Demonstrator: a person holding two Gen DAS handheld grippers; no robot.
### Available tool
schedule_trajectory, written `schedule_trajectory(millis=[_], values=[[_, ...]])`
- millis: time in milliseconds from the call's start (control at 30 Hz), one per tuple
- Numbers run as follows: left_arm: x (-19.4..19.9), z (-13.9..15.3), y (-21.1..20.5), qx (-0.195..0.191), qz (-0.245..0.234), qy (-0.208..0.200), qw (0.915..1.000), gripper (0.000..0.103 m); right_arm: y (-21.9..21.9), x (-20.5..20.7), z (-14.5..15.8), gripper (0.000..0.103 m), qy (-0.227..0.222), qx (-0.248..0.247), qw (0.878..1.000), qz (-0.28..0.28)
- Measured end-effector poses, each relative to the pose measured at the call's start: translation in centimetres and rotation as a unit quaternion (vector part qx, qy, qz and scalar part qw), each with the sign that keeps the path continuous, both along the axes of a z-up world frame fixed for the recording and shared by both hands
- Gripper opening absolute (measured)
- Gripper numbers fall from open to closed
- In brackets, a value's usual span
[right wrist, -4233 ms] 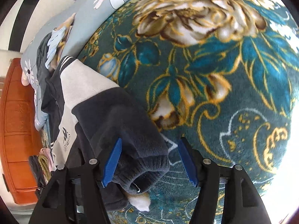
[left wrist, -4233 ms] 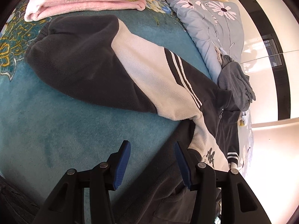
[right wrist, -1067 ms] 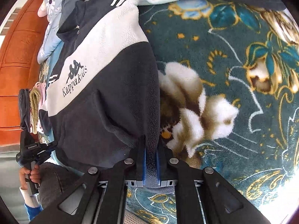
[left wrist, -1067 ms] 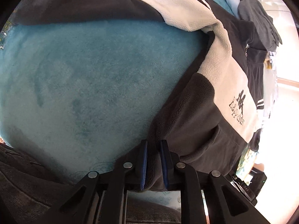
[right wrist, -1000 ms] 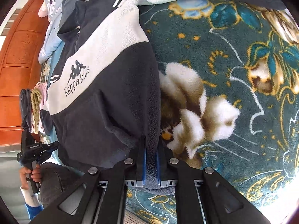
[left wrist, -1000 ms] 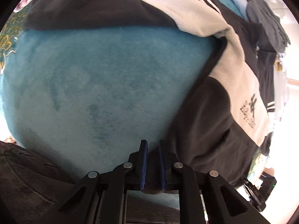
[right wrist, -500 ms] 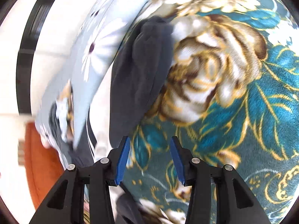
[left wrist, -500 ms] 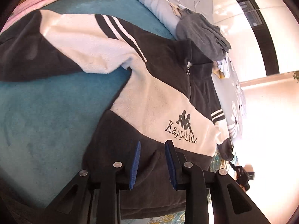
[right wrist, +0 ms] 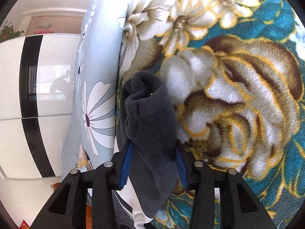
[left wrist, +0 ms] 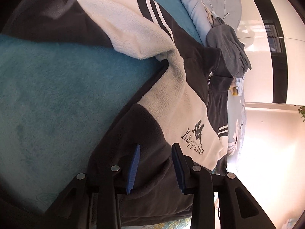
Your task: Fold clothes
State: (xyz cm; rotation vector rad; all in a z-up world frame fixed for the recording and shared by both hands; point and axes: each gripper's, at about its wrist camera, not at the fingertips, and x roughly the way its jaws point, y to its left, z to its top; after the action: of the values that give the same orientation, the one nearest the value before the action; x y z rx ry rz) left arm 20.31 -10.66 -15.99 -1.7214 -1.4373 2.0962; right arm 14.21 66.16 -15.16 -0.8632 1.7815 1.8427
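Both tongs are now standing apart where a second ago each was pinching the hem of the fleece sweatshirt [left wrist: 171,103], and the garment is lying flat on the teal blanket [left wrist: 57,95] of the bed, chest logo facing up, one sleeve stretching away toward the far upper left. Over the dark lower body panel the left tongs [left wrist: 155,164] are hovering with their blue pads a moderate gap apart, gripping nothing. Across the bed, the right tongs [right wrist: 152,167] are sitting on either side of the dark sleeve end [right wrist: 150,114], their pads open about as wide as the sleeve; whether they are actually pressing it cannot be told. That cuff is curling up beside the floral part of the blanket [right wrist: 238,95]. A pale blue flowered quilt [right wrist: 99,87] is lying along the bed's far edge, with a grey garment [left wrist: 226,43] resting on it near the sweatshirt's collar.
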Motion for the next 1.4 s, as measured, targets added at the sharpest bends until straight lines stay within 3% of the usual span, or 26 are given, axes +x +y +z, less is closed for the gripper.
schedule_trajectory(millis=[33,100,200,300,433,567,633,733,833,900,967,1033,1100,1233,1300,1400], values=[[-0.3,-0.2,0.4,0.000,-0.002,0.001,1.0000,0.038,-0.4,-0.8,0.8,0.010,-0.003,0.018,1.000,0.016],[-0.6,-0.5,0.9,0.002,-0.006,0.002,1.0000,0.039,-2.2,-3.1,3.8,0.010,0.016,0.073,0.994,0.079],[-0.8,-0.6,0.9,0.008,-0.008,0.005,0.9999,0.039,-6.5,-6.4,9.1,0.010,0.072,0.135,0.972,0.177],[-0.8,-0.7,0.7,0.014,-0.002,0.010,0.9999,0.040,-13.8,-9.6,14.1,0.010,0.142,0.183,0.933,0.275],[-0.8,-0.8,0.2,0.020,0.010,0.016,0.9996,0.040,-25.7,-12.6,17.8,0.010,0.205,0.224,0.865,0.400],[-0.5,-0.8,-0.9,0.029,0.030,0.023,0.9989,0.041,-37.2,-14.5,15.2,0.010,0.218,0.191,0.824,0.488],[-0.4,-0.9,-1.3,0.033,0.039,0.024,0.9984,0.042,-42.3,-15.2,12.3,0.010,0.184,0.195,0.809,0.523],[-0.2,-1.3,-2.0,0.043,0.056,0.024,0.9972,0.043,-49.1,-15.5,7.7,0.010,0.117,0.240,0.769,0.580],[-0.1,-1.7,-2.6,0.054,0.071,0.023,0.9957,0.044,-52.9,-15.5,4.4,0.012,0.060,0.300,0.725,0.617],[-0.1,-2.1,-3.0,0.063,0.080,0.022,0.9945,0.044,-54.2,-15.1,3.0,0.013,0.043,0.327,0.703,0.630],[-0.3,-2.5,-3.3,0.069,0.089,0.022,0.9934,0.045,-54.7,-14.3,2.6,0.021,0.044,0.339,0.689,0.639],[-0.4,-2.7,-3.9,0.068,0.098,0.021,0.9926,0.046,-55.1,-13.7,2.4,0.041,0.061,0.319,0.671,0.666],[-0.4,-2.7,-4.6,0.058,0.112,0.022,0.9917,0.046,-55.8,-13.2,2.7,0.051,0.084,0.297,0.644,0.700],[0.7,-1.9,-8.0,0.002,0.193,0.036,0.9806,0.046,-54.6,-13.1,2.4,0.051,0.076,0.273,0.668,0.688],[2.2,-1.3,-10.6,-0.040,0.258,0.033,0.9646,0.046,-54.1,-13.1,2.3,0.051,0.071,0.261,0.680,0.682],[4.4,-0.5,-14.5,-0.098,0.348,0.023,0.9320,0.046,-53.2,-13.0,2.1,0.051,0.064,0.243,0.697,0.672]])
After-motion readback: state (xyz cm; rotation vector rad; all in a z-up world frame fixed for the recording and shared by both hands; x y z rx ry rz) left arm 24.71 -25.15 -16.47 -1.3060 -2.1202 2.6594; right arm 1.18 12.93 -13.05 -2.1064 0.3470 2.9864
